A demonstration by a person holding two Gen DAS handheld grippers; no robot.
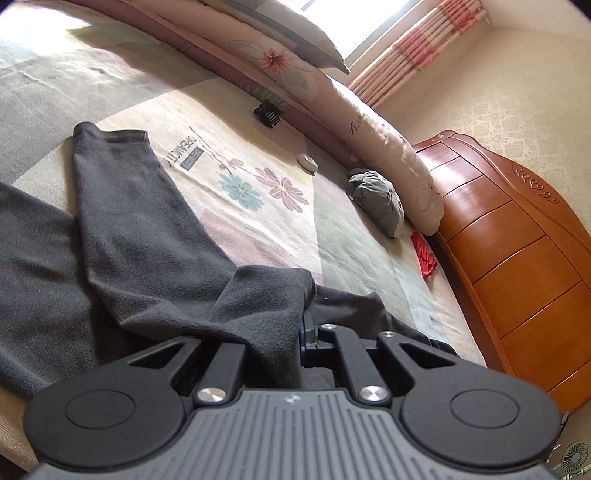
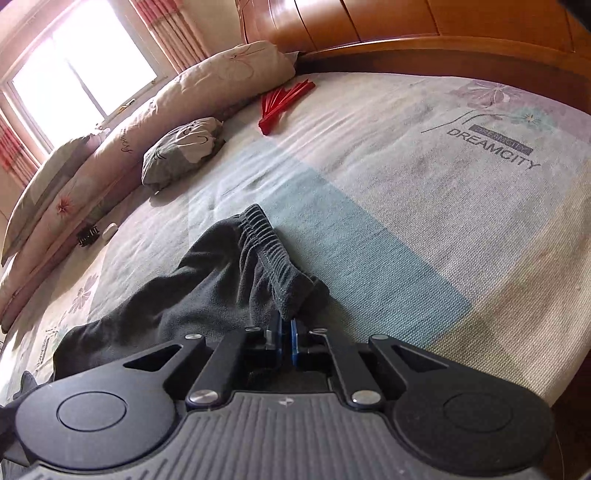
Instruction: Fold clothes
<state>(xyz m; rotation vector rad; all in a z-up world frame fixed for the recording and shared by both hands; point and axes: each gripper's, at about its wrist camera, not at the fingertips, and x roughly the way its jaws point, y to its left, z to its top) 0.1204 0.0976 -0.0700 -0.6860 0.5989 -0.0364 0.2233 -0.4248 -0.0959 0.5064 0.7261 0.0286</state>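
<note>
My left gripper (image 1: 306, 317) is clamped on a fold of the dark trousers (image 1: 140, 236), which lie on the bed (image 1: 362, 266); only this view shows one long leg stretched out. My right gripper (image 2: 286, 321) pinches the elastic waistband (image 2: 269, 247), seen only there. Both views show one red fan (image 2: 284, 105), one small grey pillow (image 2: 181, 153), one hair clip (image 1: 269, 112).

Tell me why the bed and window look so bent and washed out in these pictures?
Left wrist view: the wide lens curves the wooden headboard and bed, and the window glares white. Right wrist view: the same bending bows the bed, the window is overexposed, and the dark trousers lose detail in shade.
</note>
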